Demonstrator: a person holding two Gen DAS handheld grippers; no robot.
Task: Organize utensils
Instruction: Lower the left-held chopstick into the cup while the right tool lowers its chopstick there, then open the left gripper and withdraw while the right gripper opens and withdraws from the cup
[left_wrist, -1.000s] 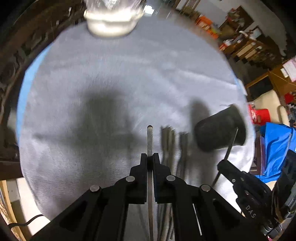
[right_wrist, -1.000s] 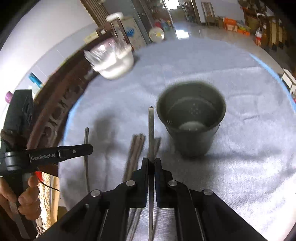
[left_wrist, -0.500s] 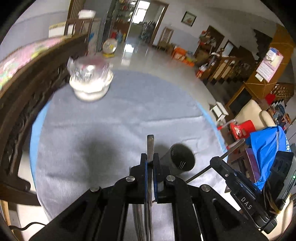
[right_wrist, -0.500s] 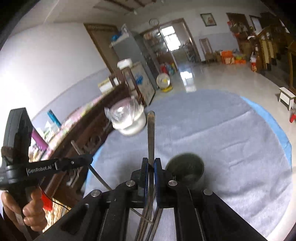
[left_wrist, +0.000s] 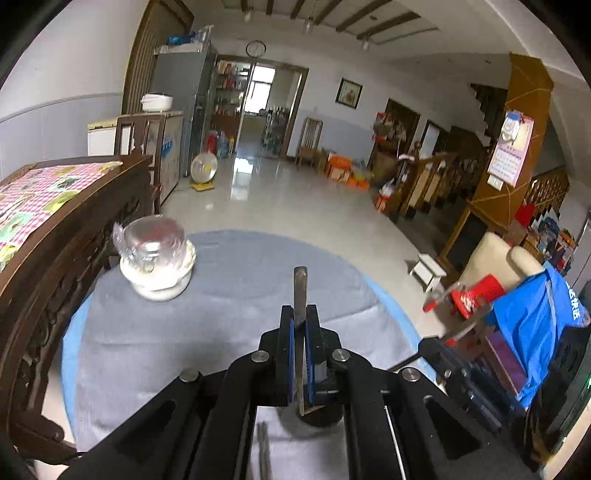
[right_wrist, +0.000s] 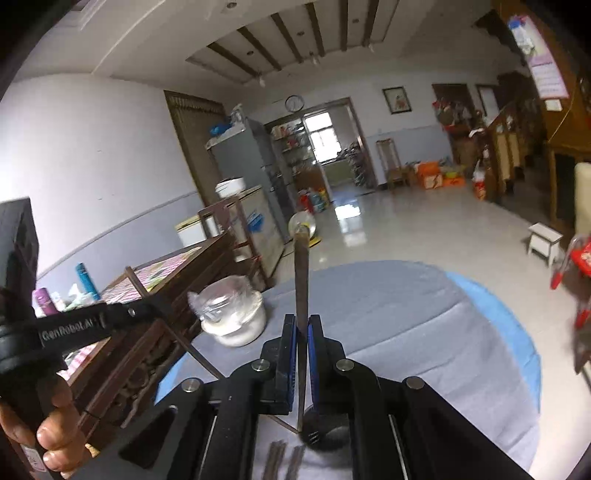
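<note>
Metal chopsticks, thin, stiff and slippery: my left tongs (left_wrist: 300, 325) pinch one (left_wrist: 299, 291) mid-shaft at lower centre, my right tongs (right_wrist: 302, 332) another (right_wrist: 303, 273). Dark cup (right_wrist: 325, 430), I think, waits low between the arms.

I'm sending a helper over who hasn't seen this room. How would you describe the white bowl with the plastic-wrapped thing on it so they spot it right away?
Find the round table under the grey cloth. At its far left edge, beside the dark carved wooden furniture, sits a white bowl topped by a clear item in crinkled plastic. It is the only pale, rounded thing there; the dark cup and the chopsticks lie at the near side.
</note>
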